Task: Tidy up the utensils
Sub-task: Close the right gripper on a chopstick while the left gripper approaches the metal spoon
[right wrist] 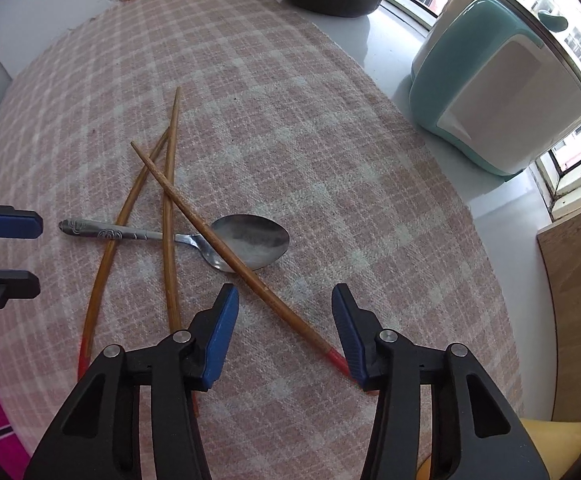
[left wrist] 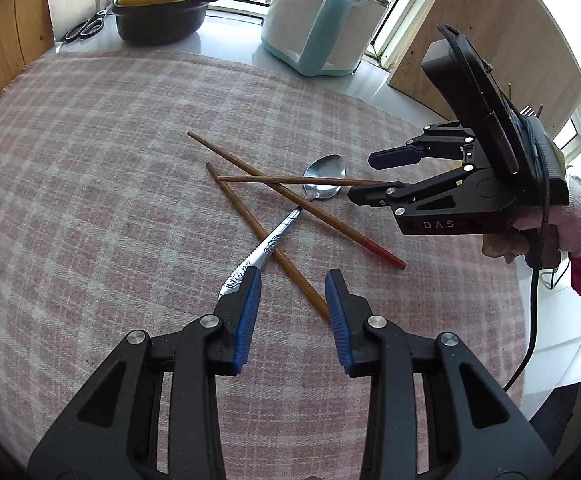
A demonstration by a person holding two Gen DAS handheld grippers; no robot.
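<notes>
The left gripper (left wrist: 293, 286) stands open above the cloth (left wrist: 90, 184) on the table, the spoon (left wrist: 290, 216) handle's end hidden behind one finger, one chopstick (left wrist: 266, 240) running into the gap. The right gripper (right wrist: 284, 306) is open too, astride the red-tipped chopstick (right wrist: 226, 240) lying across the spoon bowl; its tip vanishes behind a finger. Whether pads touch anything is unclear. A third chopstick (right wrist: 102, 280) lies beside

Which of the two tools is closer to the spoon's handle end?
Left. The left tool is right over the spoon handle's end, one finger overlapping it. The right tool is at the bowl end, straddling a chopstick.
</notes>
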